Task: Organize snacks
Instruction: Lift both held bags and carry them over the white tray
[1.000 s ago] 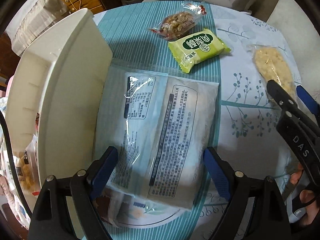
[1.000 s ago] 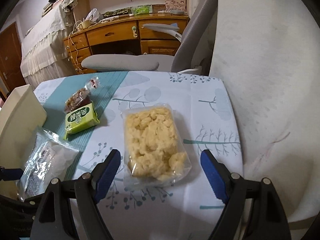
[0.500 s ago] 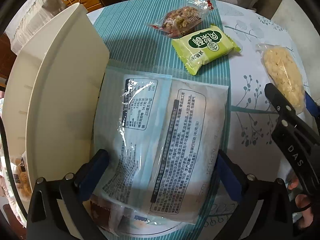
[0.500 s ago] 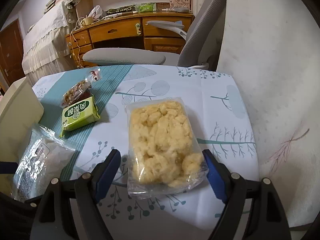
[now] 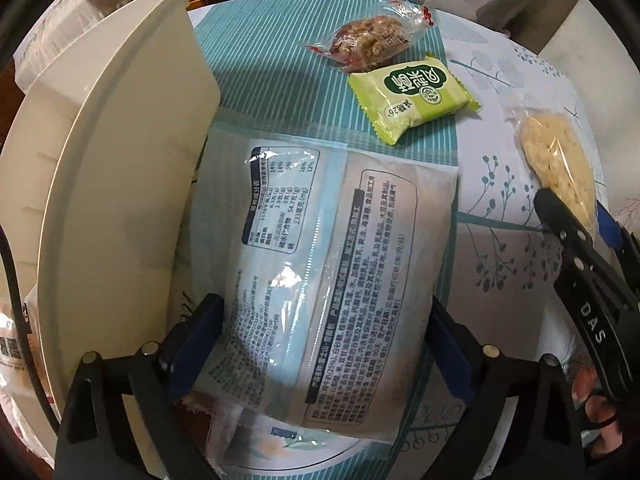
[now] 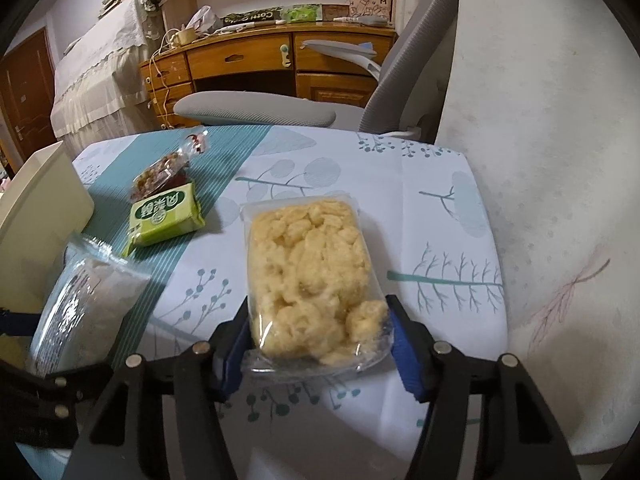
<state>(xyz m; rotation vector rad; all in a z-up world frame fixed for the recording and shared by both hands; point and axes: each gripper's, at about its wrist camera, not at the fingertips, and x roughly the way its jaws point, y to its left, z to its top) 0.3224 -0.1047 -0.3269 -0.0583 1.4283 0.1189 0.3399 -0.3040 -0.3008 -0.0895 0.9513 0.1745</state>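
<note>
A large pale blue-and-white snack bag (image 5: 320,240) lies label-up on the tablecloth beside the white bin (image 5: 120,160). My left gripper (image 5: 322,340) points straight down over its near end. Its jaws are closing, a blue pad close to each side edge, and the bag is not squeezed. In the right wrist view a clear pack of yellow puffed snack (image 6: 308,268) lies between the jaws of my right gripper (image 6: 320,354). They are closing, and both pads press the wrapper's sides. This pack (image 5: 560,160) also shows at the right in the left wrist view.
A green packet (image 5: 412,96) and a clear-wrapped nut bar (image 5: 372,40) lie farther back on the teal stripe. The bin holds other snack packs (image 5: 12,352). A grey office chair (image 6: 256,110) stands behind the table, with a pale wall (image 6: 540,160) to the right.
My left gripper has come lower, its jaws widening and then narrowing a little around the big bag. My right gripper's jaws have narrowed onto the yellow pack and pushed its wrapper in.
</note>
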